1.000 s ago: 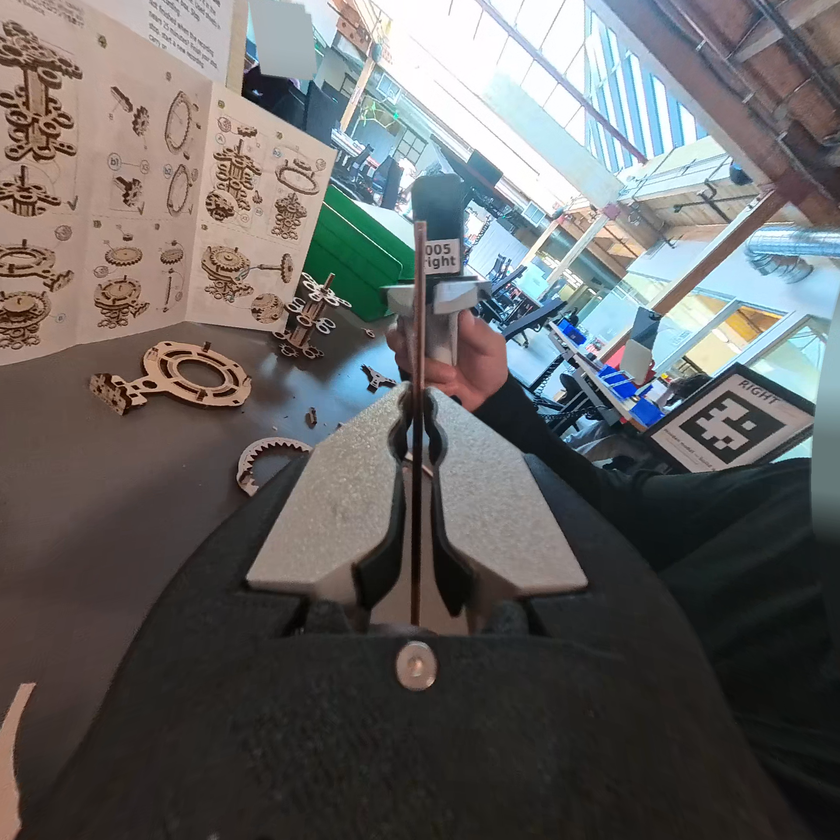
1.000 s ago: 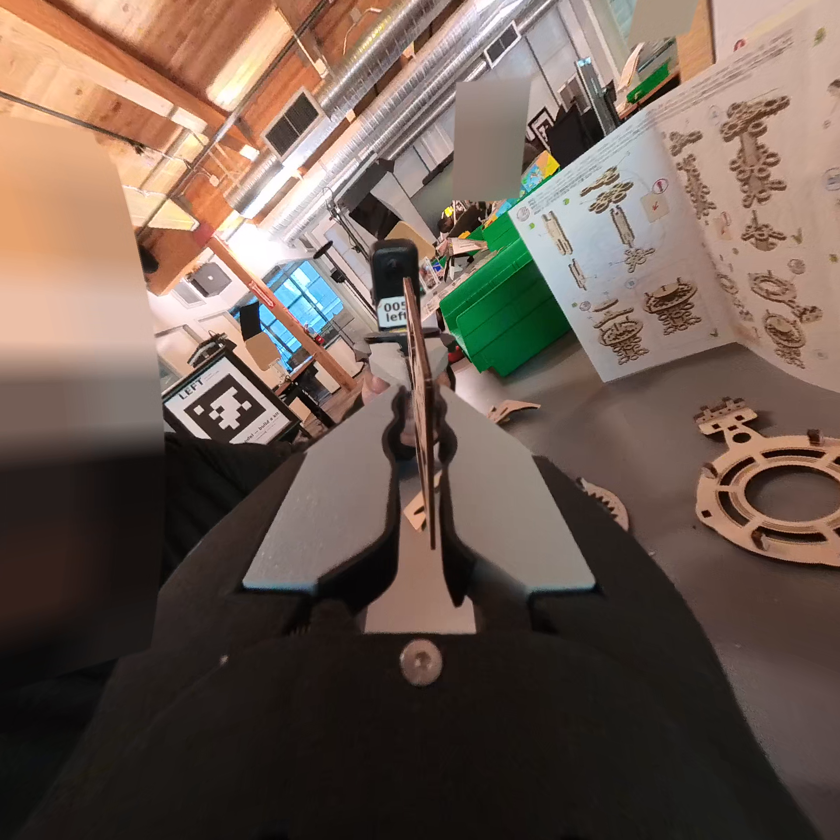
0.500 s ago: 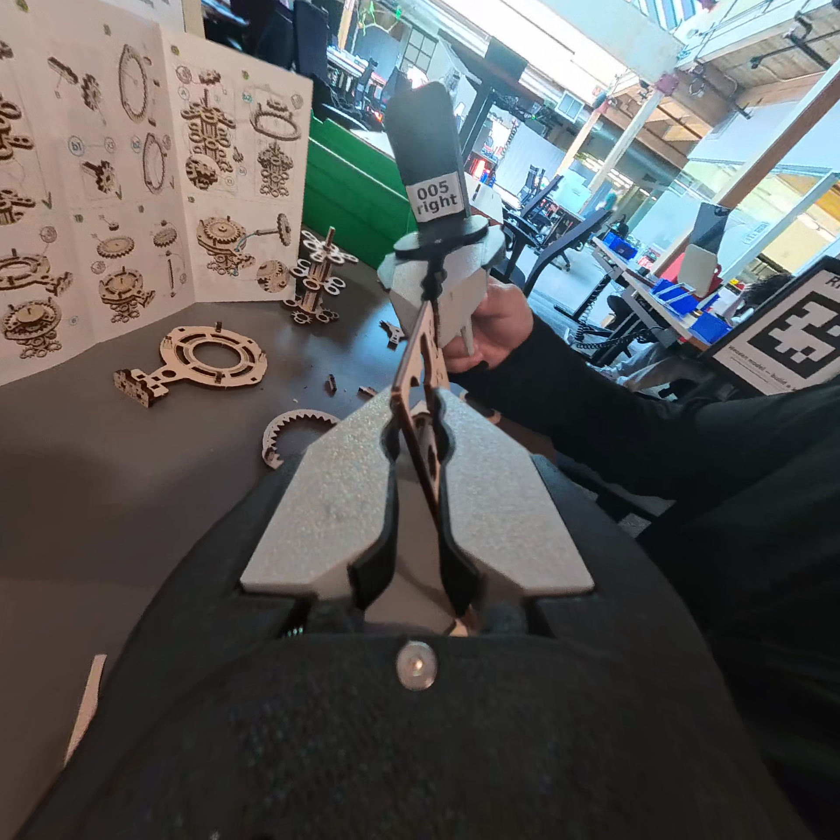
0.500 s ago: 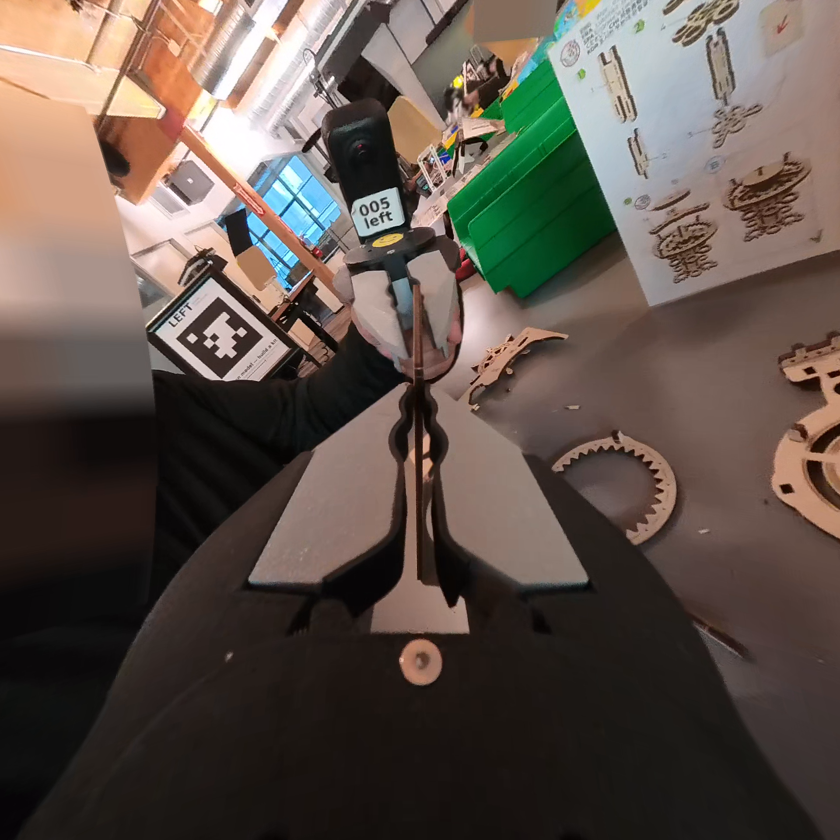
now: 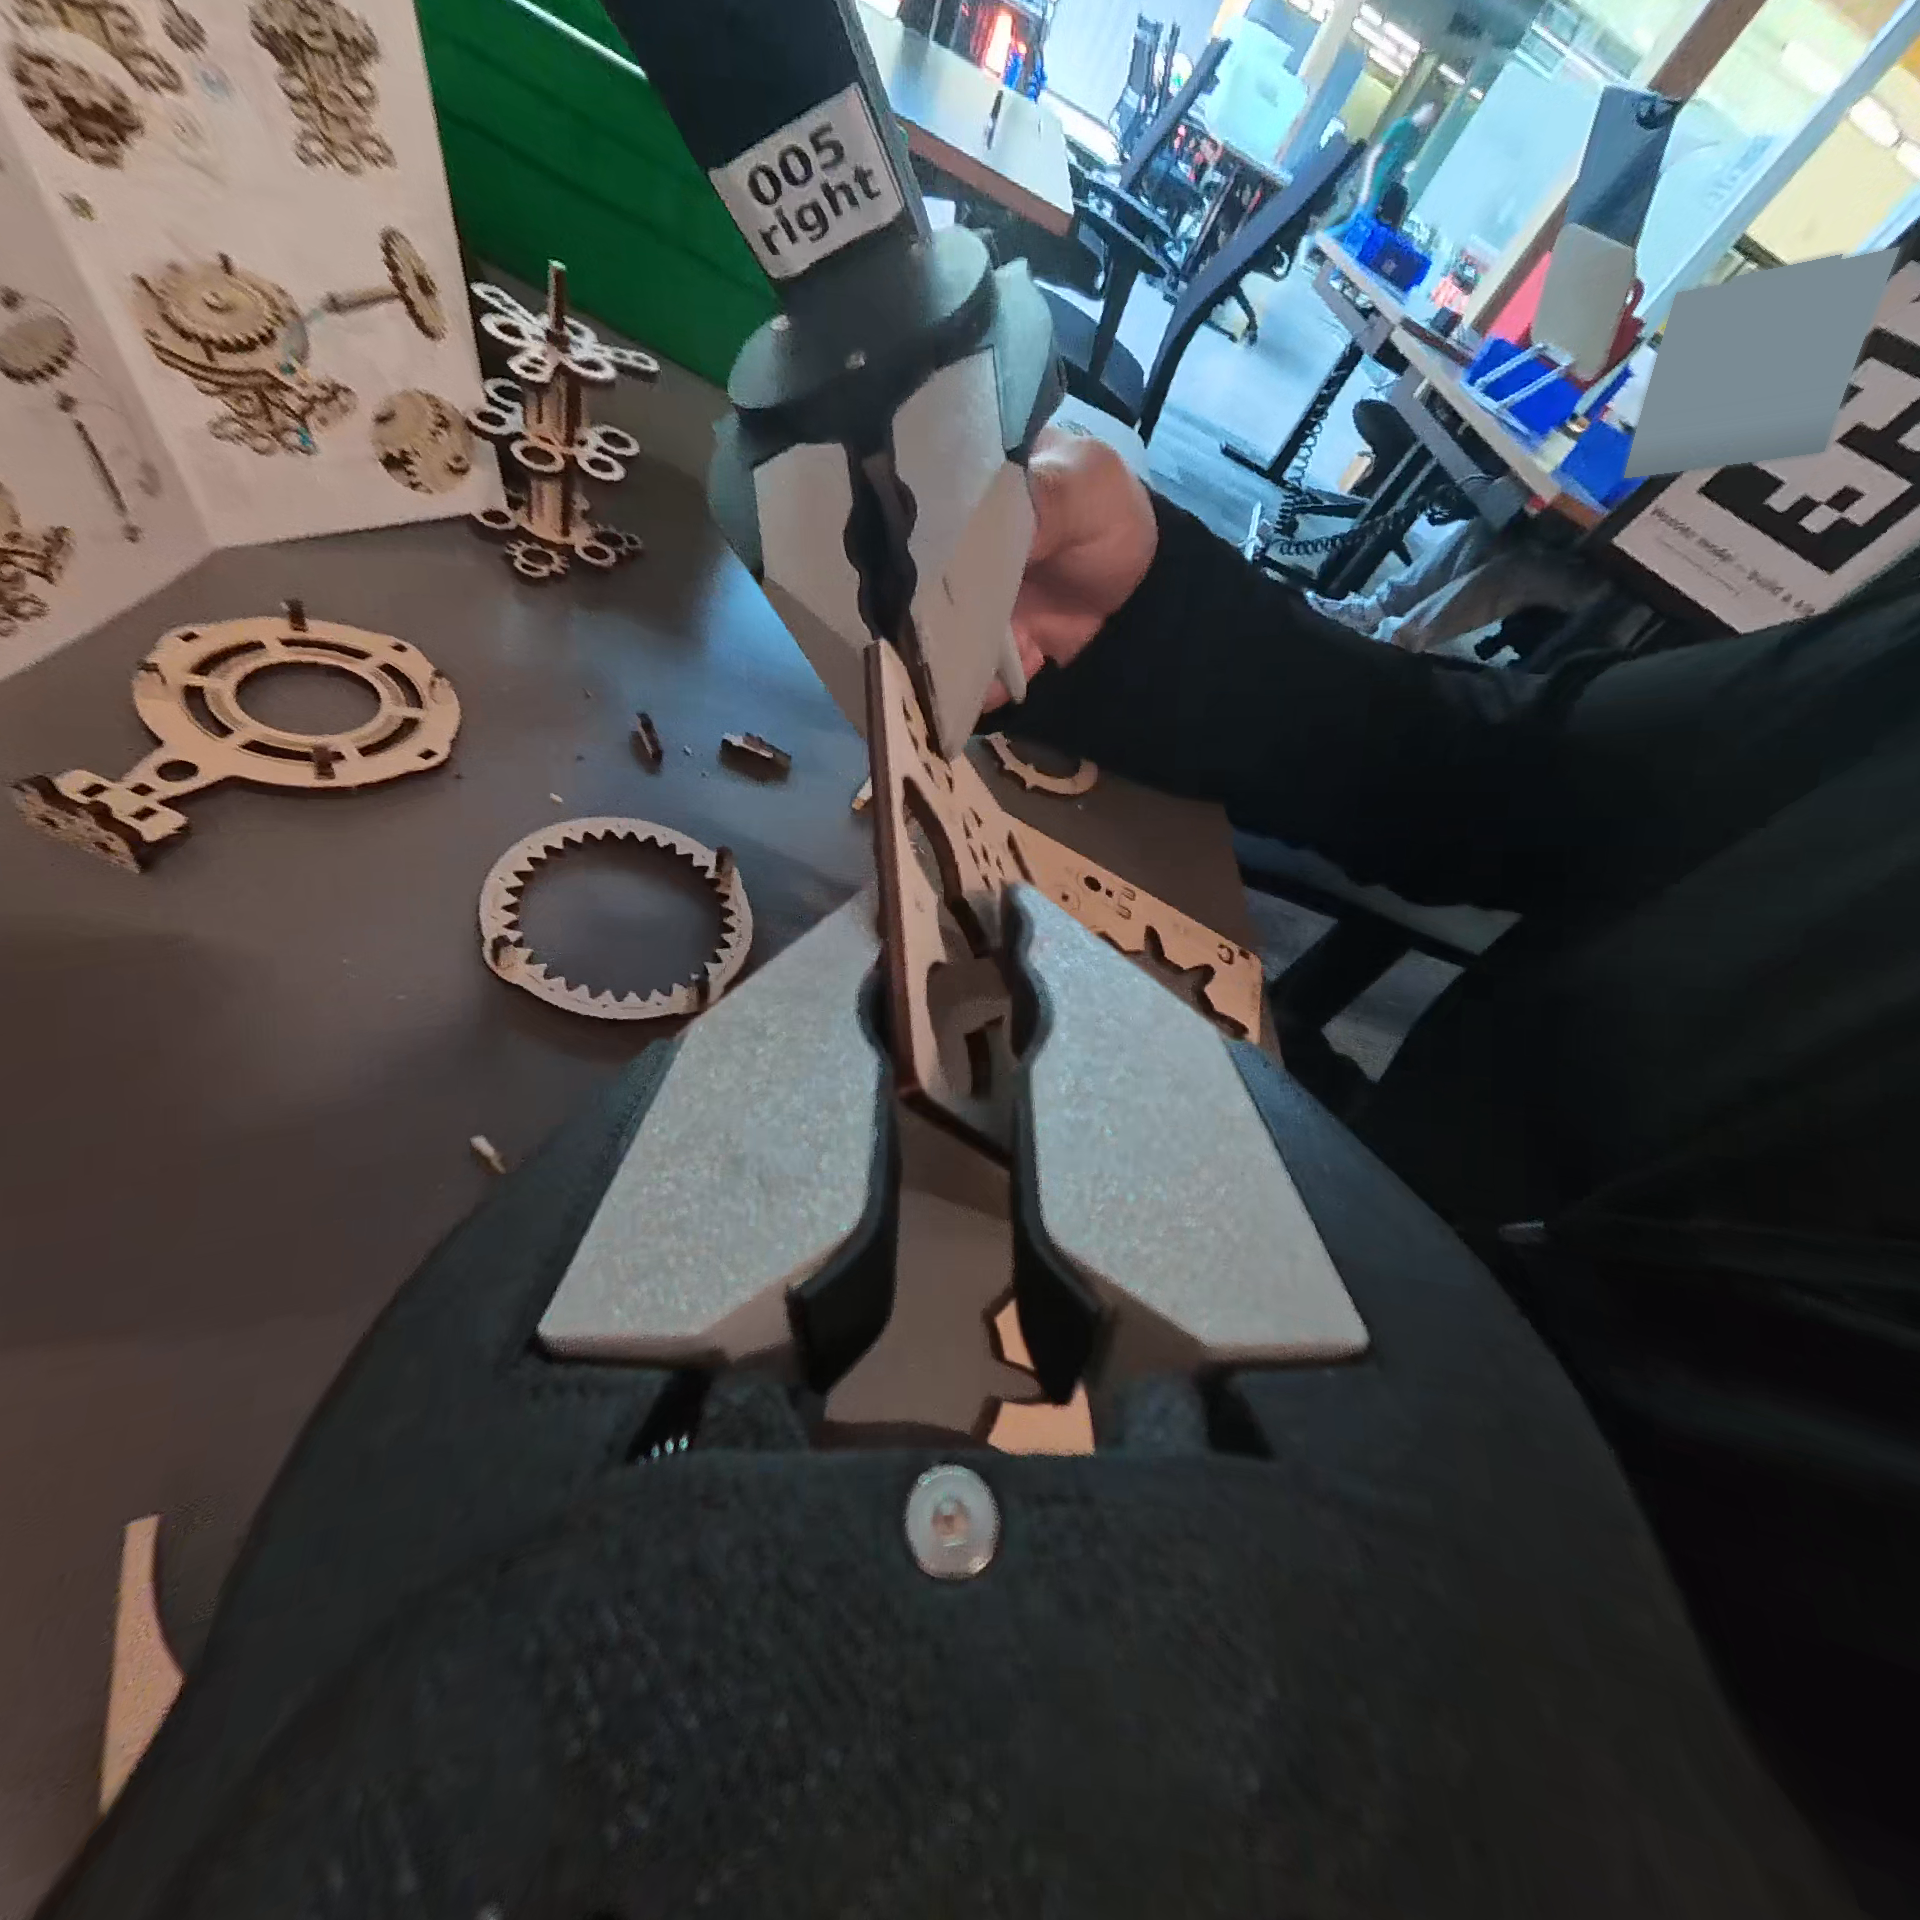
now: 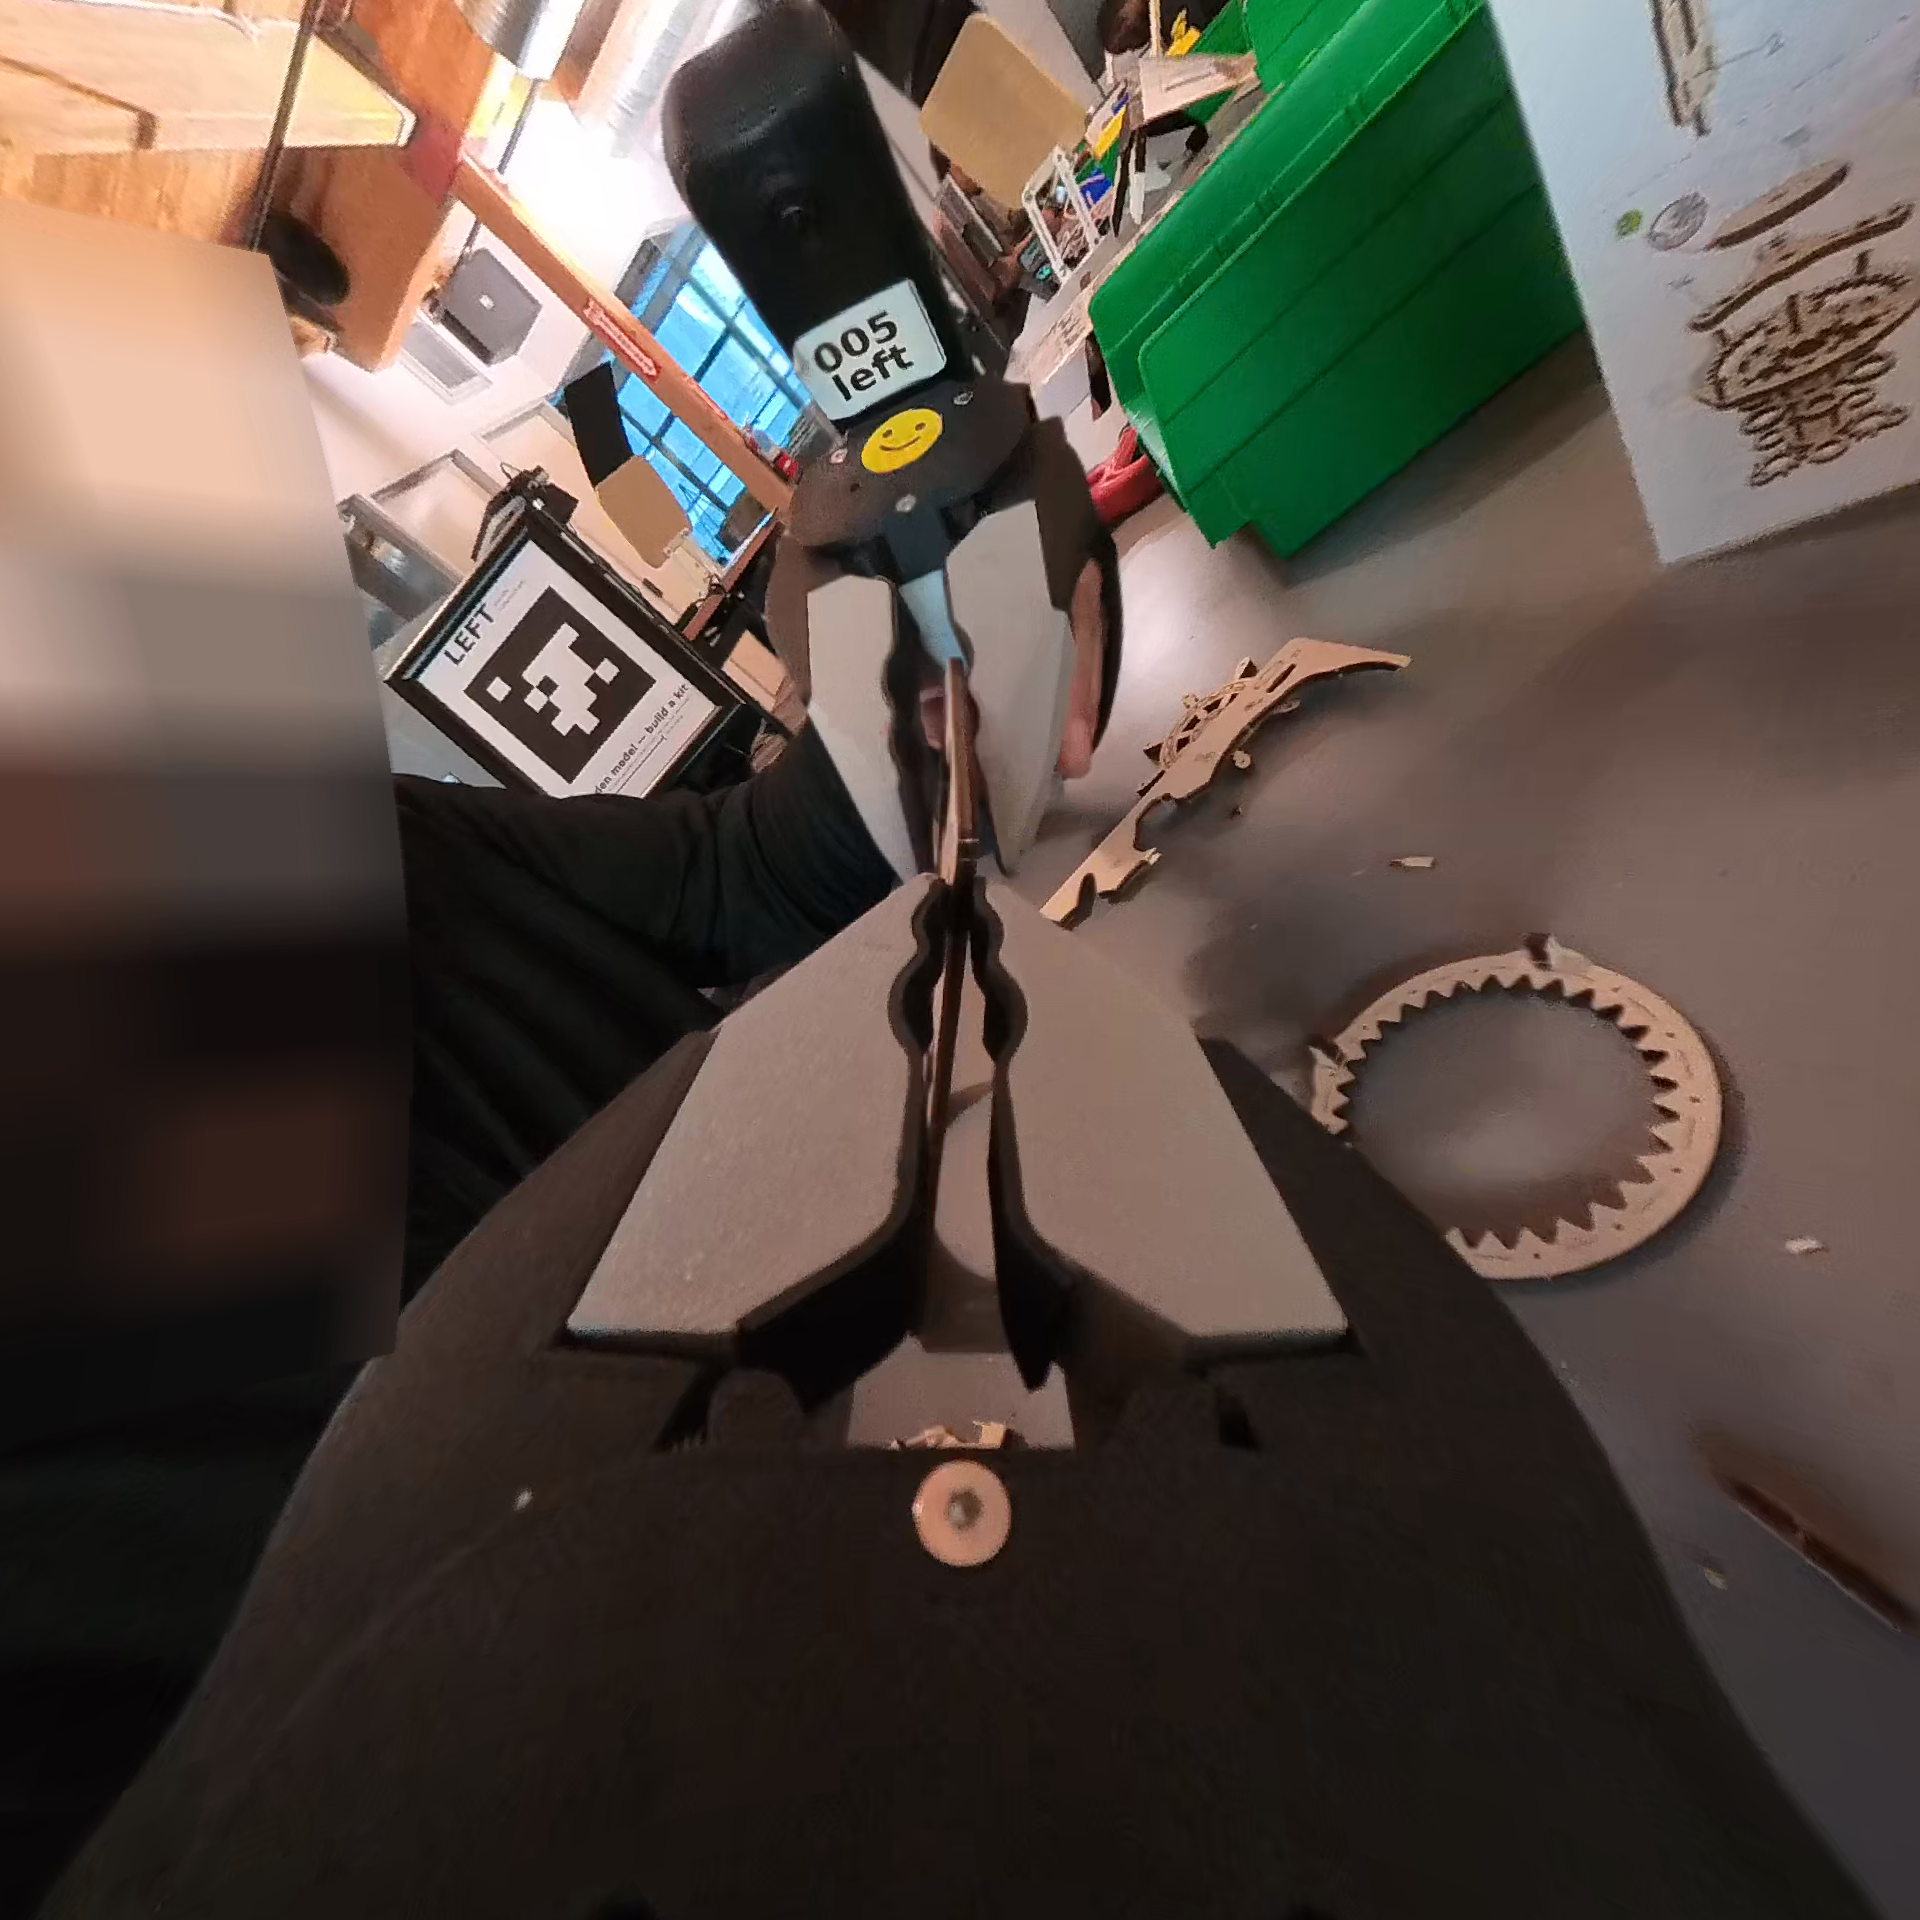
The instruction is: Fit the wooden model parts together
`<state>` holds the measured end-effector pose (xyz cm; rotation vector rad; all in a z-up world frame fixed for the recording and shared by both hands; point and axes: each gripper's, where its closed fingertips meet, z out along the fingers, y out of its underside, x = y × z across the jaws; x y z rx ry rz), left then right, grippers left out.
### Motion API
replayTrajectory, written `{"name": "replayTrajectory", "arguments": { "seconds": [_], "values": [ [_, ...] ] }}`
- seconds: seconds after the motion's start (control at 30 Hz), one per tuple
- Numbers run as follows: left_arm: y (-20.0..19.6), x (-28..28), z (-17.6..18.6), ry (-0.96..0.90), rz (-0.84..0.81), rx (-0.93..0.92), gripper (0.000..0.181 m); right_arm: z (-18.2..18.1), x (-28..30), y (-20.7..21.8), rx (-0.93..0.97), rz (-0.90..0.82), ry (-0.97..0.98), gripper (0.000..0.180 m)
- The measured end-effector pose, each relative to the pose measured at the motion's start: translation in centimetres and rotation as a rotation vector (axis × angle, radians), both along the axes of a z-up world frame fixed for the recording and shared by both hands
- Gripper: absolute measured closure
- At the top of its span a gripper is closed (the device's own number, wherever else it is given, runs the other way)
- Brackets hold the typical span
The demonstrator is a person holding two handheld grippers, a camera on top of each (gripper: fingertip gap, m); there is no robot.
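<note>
A thin laser-cut wooden sheet (image 5: 940,914), perforated with gear-shaped cut-outs, is held on edge above a dark grey table (image 5: 260,1018) between two hand-held grippers that face each other. The left gripper (image 5: 948,940) is seen with its jaws drawn in around the near end of the sheet, though a narrow gap remains on the right side. The right gripper (image 5: 914,665) is clamped on the far, upper end of the same sheet, with a person's hand (image 5: 1081,561) in a black sleeve wrapped behind it. In the right wrist view, the sheet (image 6: 954,831) is seen edge-on, pinched between the right gripper (image 6: 956,914) jaws, with the left gripper (image 6: 951,769) meeting it from the opposite side.

On the table lie a toothed wooden ring gear (image 5: 615,930), well apart from a flat ring-shaped base plate with a stepped tab (image 5: 260,717). A small stacked wooden tower of looped discs (image 5: 551,436) stands beside a folded instruction sheet (image 5: 208,260). Green plastic bins (image 6: 1340,312) are seen beyond.
</note>
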<state>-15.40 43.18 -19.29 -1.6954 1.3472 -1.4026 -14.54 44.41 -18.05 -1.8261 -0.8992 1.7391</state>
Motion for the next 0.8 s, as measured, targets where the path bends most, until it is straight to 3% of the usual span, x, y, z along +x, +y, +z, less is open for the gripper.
{"name": "replayTrajectory", "arguments": {
  "seconds": [0.33, 0.8],
  "values": [
    [0.7, -0.3, 0.8, -0.076, 0.004, -0.111, 0.177, 0.6, 0.6, 0.8, 0.009, -0.047, 0.034, 0.179],
    [1.1, -0.6, 1.1, -0.091, 0.017, -0.106, 0.177, 0.1, 0.4, 0.8, 0.017, -0.049, 0.008, 0.175]
  ]
}}
